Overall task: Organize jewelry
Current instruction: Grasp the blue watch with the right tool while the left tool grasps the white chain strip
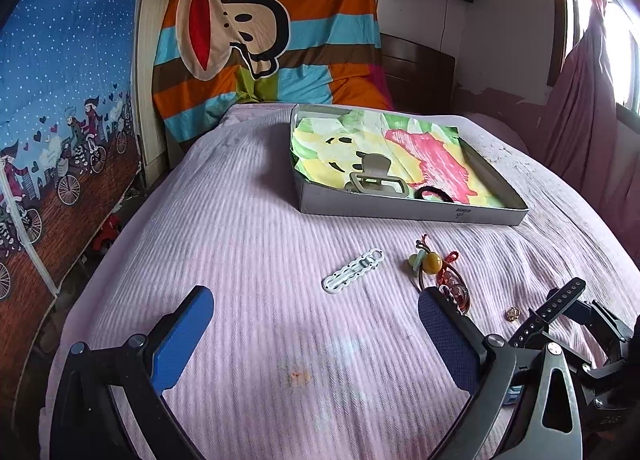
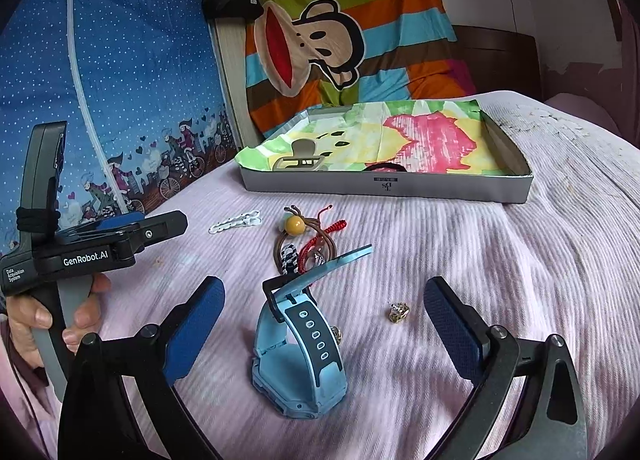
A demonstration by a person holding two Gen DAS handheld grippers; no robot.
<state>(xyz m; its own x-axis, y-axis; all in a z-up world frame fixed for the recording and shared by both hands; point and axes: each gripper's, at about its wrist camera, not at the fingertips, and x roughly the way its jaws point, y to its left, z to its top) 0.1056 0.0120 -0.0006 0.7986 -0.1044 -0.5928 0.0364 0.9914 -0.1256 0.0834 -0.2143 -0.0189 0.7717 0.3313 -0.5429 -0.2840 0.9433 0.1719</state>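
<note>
Pink bedspread (image 2: 480, 260) carries a blue watch (image 2: 300, 356) between the right tool's (image 2: 324, 312) wide-apart fingers, untouched; left tool (image 1: 316, 324) likewise spread, empty

bedspread (image 2: 500, 260): pink ribbed cloth, looking matt and rough, filling the lower frame | box (image 2: 400, 186): grey card wall showing smooth, painted paper lining crinkling inside | watch (image 2: 304, 360): pale blue plastic, looking smooth and matt, lower centre | hair claw (image 1: 378, 180): beige plastic shining faintly | gripper pads (image 2: 192, 336): blue, looking textured
</note>
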